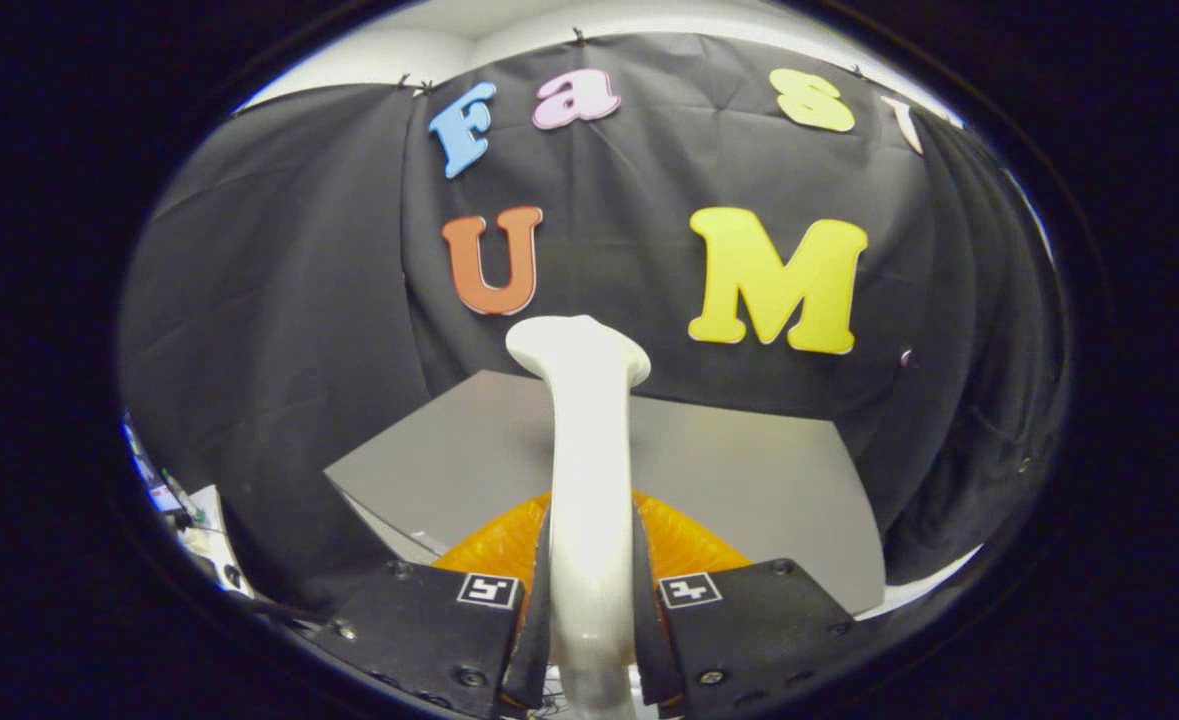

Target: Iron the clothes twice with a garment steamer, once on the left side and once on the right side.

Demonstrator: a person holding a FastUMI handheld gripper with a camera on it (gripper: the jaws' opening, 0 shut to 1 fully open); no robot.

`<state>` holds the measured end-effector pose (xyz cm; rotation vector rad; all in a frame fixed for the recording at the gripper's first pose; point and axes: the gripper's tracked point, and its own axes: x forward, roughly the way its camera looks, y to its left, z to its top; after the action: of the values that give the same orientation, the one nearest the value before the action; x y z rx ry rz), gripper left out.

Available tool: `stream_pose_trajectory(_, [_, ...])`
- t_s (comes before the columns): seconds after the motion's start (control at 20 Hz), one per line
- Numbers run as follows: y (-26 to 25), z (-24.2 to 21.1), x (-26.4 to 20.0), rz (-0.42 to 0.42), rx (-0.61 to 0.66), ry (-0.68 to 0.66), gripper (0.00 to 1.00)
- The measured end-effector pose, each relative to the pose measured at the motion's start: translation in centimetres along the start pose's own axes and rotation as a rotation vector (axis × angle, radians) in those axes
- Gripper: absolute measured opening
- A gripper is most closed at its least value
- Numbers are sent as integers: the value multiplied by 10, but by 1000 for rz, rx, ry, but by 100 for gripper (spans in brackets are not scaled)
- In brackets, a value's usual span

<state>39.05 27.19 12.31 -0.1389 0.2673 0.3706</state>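
Your gripper [589, 600] has both fingers clamped on the white garment steamer [586, 450], which stands upright between them, its head rising beyond the tips. Orange clothes [689, 545] lie just beneath, on the grey table [749, 480] ahead.

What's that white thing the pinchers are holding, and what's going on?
The gripper is shut on a white garment steamer, its fingers pressing on either side of the handle. The steamer's head points up toward the booth's wall. Just below it lies an orange garment on a grey table. The steamer's head is not touching the garment right now.
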Motion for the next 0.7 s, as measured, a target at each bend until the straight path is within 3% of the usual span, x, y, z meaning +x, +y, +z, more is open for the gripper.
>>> stream_pose_trajectory(0.25, [-16, -2, -86, 0, 27, -79, 38])
stream_pose_trajectory(0.4, [-24, -26, -131, 41, 117, -54, 38])
stream_pose_trajectory(0.7, [-91, -50, -213, -54, 166, -74, 38])
